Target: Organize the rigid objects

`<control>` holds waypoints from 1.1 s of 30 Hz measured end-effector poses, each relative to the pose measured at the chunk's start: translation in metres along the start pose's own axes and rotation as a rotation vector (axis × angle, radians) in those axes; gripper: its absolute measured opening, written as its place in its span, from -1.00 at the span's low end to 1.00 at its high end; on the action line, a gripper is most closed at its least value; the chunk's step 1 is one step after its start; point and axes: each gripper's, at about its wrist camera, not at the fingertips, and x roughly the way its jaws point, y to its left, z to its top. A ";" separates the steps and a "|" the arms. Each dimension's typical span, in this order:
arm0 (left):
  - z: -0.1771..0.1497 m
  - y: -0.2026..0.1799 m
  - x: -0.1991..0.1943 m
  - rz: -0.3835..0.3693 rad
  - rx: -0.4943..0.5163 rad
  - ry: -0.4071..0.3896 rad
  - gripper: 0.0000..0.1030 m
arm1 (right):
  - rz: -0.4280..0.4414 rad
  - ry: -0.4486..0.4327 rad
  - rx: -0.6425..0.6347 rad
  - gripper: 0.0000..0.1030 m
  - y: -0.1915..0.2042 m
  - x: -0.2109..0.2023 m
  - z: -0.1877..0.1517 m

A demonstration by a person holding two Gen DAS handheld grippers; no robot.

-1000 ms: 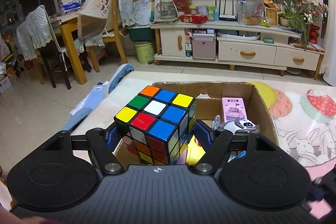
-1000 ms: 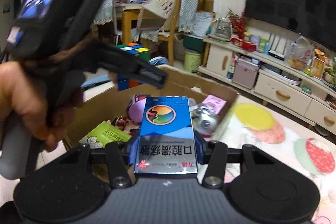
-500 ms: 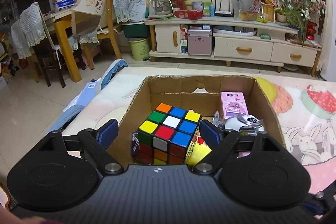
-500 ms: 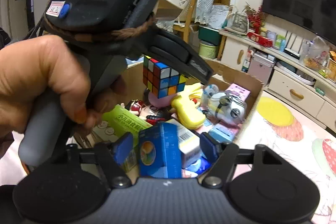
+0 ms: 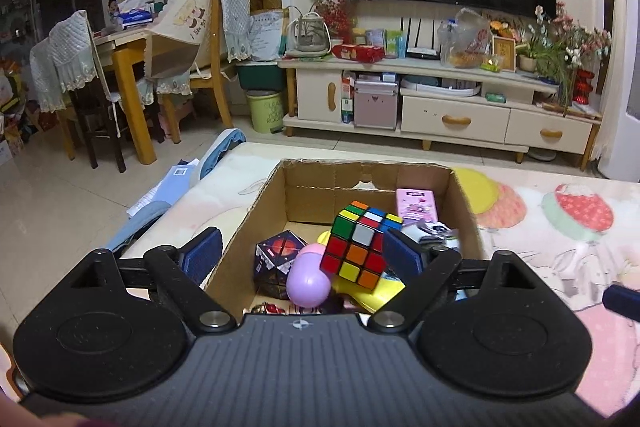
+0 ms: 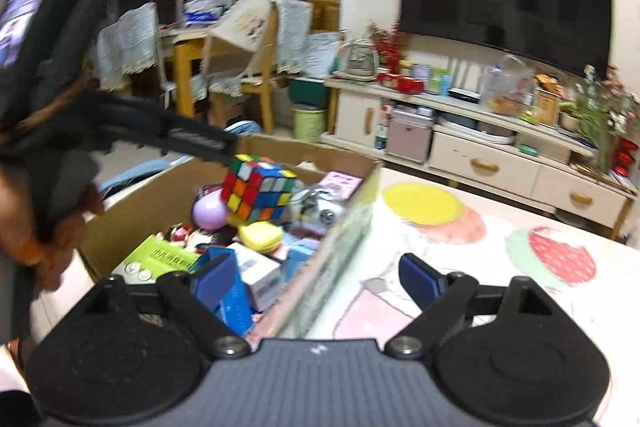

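A colourful puzzle cube [image 5: 362, 249] lies tilted in the cardboard box [image 5: 312, 187], propped on a purple egg [image 5: 308, 281] and a yellow toy [image 5: 372, 293]. My left gripper [image 5: 300, 255] hangs open over the box's near left corner, one finger outside the wall and the other beside the cube, not pressing it. In the right wrist view the cube [image 6: 256, 191] sits under the left gripper's finger [image 6: 192, 141]. My right gripper [image 6: 316, 279] is open, its jaws still opening. The box's right wall [image 6: 340, 247] stands between them, untouched. A blue carton [image 6: 234, 307] lies inside by its left finger.
The box also holds a pink carton [image 5: 416, 203], a dark patterned cube [image 5: 278, 255], a green packet [image 6: 160, 257] and several small toys. It stands on a printed mat [image 5: 560, 227]. Papers [image 5: 168, 183] lie to the left. A TV cabinet [image 5: 440, 107] and a dining table [image 5: 128, 67] stand beyond.
My left gripper opened and drew back; the cube dropped into the box and tipped over. My right gripper let go of the blue carton, opened wider and shifted right across the box wall.
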 end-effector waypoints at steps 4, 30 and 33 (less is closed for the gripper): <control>-0.005 -0.001 -0.017 -0.011 -0.011 -0.002 1.00 | -0.039 -0.019 0.017 0.78 -0.001 -0.013 0.000; -0.042 0.006 -0.096 -0.001 0.030 -0.062 1.00 | -0.075 -0.051 0.079 0.83 0.021 -0.086 -0.003; -0.047 0.007 -0.102 0.007 0.028 -0.073 1.00 | -0.078 -0.062 0.067 0.84 0.027 -0.094 -0.002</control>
